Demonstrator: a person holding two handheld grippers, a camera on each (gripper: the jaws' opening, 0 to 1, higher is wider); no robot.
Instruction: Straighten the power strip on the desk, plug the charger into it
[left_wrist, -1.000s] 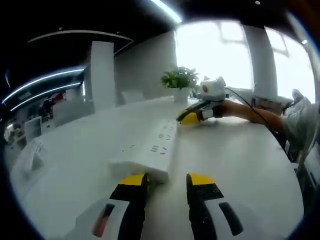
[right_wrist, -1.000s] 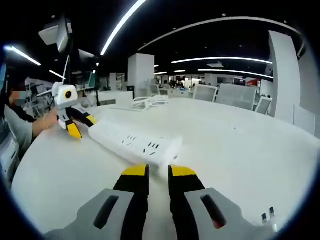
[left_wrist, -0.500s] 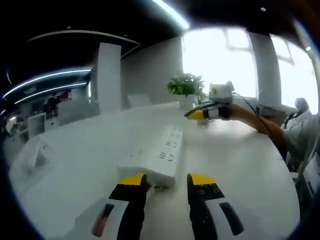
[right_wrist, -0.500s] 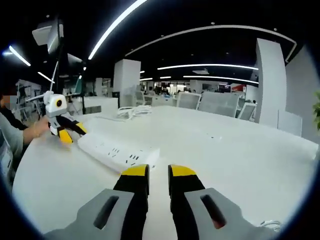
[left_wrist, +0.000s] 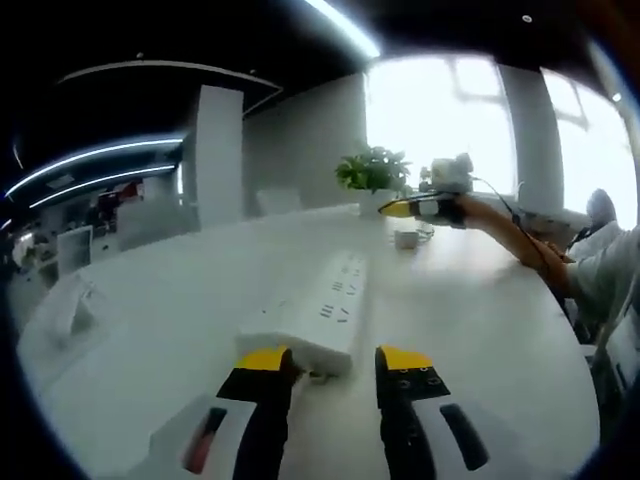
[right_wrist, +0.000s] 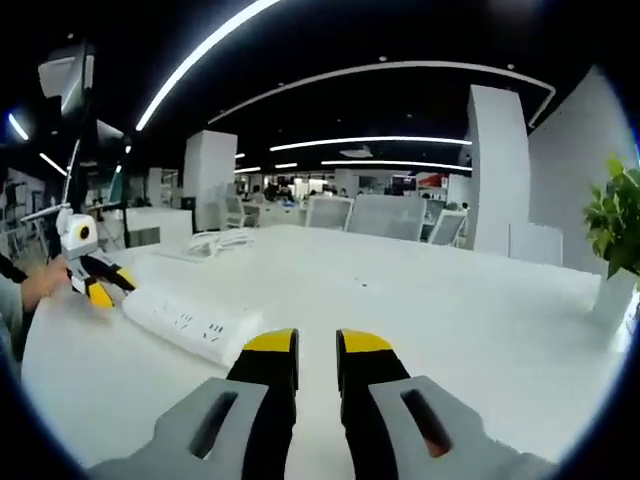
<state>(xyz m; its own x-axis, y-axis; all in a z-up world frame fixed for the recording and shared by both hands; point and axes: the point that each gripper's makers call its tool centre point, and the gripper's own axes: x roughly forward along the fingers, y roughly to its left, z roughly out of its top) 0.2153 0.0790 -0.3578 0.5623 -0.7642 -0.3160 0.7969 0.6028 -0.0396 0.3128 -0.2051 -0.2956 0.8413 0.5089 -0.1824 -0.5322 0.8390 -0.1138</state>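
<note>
Left gripper view: left gripper, jaws parted with a gap, empty, at the near end of the white power strip lying flat on the white desk; right gripper raised beyond, near a potted plant. Right gripper view: right gripper, jaws narrow, empty; power strip to their left; left gripper at its far end.

Open-plan office: rows of desk chairs, strip ceiling lights.
</note>
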